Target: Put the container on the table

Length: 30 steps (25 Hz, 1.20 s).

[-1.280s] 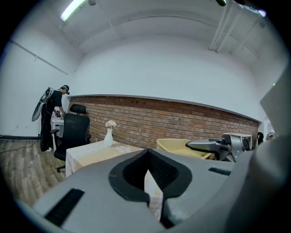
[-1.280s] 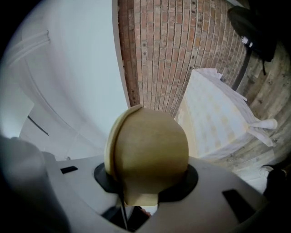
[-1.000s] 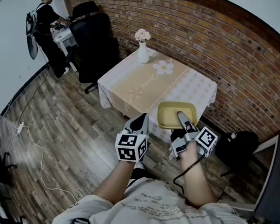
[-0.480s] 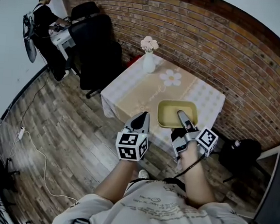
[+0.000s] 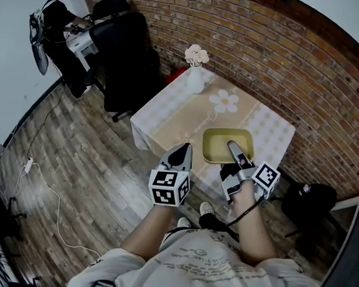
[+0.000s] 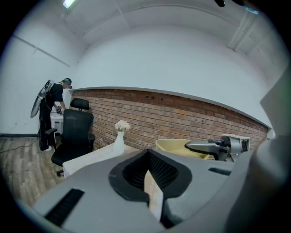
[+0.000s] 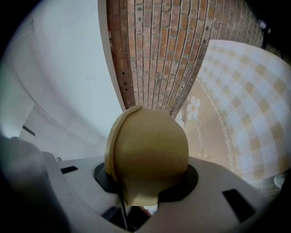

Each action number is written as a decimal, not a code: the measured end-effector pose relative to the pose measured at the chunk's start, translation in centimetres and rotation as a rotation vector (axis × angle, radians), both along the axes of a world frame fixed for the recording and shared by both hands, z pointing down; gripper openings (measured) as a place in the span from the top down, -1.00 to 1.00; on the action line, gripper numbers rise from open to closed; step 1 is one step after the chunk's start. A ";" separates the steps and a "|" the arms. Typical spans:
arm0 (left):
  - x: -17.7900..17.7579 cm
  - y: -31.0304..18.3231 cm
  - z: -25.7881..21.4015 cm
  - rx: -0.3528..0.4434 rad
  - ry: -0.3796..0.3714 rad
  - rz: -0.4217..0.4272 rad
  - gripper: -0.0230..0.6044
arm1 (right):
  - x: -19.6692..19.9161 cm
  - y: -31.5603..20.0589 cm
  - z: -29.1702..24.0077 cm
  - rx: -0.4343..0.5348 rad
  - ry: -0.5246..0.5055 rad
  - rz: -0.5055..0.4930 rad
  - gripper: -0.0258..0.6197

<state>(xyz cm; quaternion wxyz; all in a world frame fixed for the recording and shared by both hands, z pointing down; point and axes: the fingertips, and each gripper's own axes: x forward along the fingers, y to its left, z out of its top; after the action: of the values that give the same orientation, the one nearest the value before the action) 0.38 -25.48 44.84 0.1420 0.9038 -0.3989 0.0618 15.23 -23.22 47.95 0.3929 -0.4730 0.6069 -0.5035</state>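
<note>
We hold yellow container (image 5: 219, 148) level, mouth up, long axis left-right, above table (image 5: 169, 117) near edge; right gripper (image 5: 235, 152) fingers grip its near rim; left gripper (image 5: 180, 153) fingers closed, empty.

Even, soft indoor light; strong fisheye bending with dark corners (all views); close foregrounds blur slightly.

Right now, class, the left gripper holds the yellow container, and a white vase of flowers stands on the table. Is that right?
Not quite: the right gripper holds the yellow container, not the left; the right gripper view shows its jaws clamped on the rim. The left gripper is shut, empty. The white vase does stand on the table.
</note>
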 end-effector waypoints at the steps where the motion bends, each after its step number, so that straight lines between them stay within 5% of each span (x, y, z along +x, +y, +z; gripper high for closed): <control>1: -0.1 0.0 0.1 -0.001 0.001 -0.005 0.91 | 0.0 0.0 0.1 -0.001 0.000 -0.005 0.45; 9: -0.5 -0.2 0.3 -0.005 -0.003 -0.041 0.91 | -0.2 -0.8 0.7 -0.019 0.003 -0.055 0.44; 20: 2.9 -8.4 2.5 -0.061 -0.023 -0.140 0.91 | 2.7 -11.2 3.6 -0.085 -0.025 -0.170 0.44; 30: 2.5 -12.3 5.0 -0.104 -0.027 -0.208 0.91 | 0.9 -17.6 7.0 -0.102 -0.050 -0.286 0.44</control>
<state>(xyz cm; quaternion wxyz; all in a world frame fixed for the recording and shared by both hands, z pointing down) 2.86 -37.80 49.83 0.1891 0.8479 -0.4888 0.0794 16.09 -40.79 54.93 0.3077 -0.3884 0.6318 -0.5960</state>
